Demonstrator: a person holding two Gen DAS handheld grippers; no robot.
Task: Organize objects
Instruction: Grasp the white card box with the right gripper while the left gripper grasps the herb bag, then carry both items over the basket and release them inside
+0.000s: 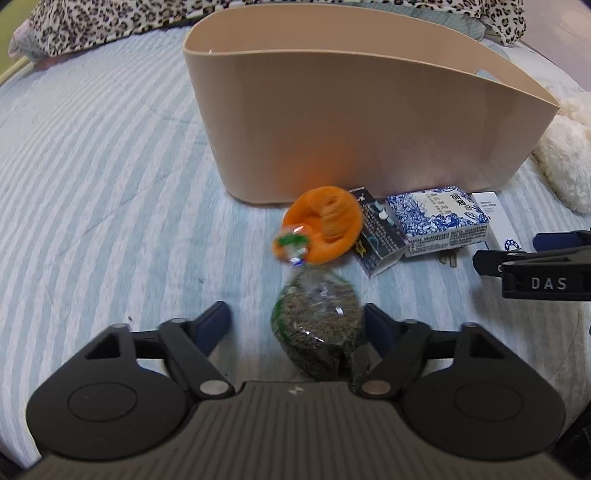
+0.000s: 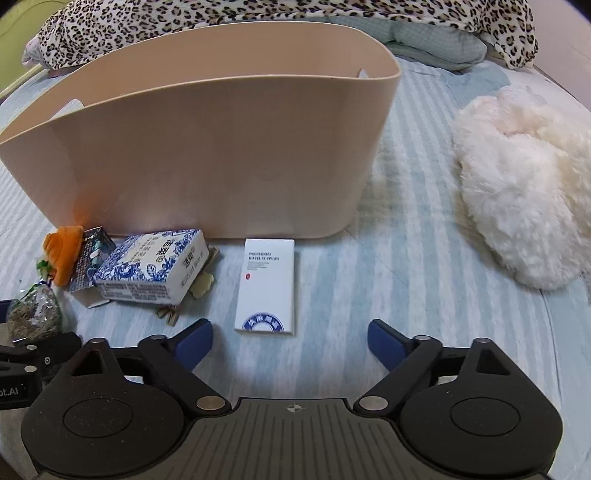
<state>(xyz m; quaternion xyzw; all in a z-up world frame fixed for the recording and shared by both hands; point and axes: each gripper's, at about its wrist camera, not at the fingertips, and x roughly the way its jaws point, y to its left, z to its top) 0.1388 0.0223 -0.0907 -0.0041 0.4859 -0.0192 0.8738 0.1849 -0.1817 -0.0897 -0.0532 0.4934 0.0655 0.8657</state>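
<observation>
Striped bedspread [image 1: 92, 184], herb packet [image 1: 316, 321] between spread left hand-held gripper [image 1: 295, 321] fingers — right hand-held gripper [image 2: 290, 338] spread.

I see a beige bin [image 2: 207, 155] on pale blue-and-white striped bedding [image 2: 388, 295], a leopard-print fabric [image 2: 258, 14], a cream fluffy item [image 2: 528, 192], a blue-and-white floral-patterned box [image 2: 155, 266], a white box [image 2: 266, 286], an orange pouch [image 1: 325, 225], and a clear bag of dark green contents [image 1: 317, 321].

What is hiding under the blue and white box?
Something tan pokes out from under the blue and white box: a pale piece and a brownish bit. The rest is covered, so I can't tell what it is.
</observation>
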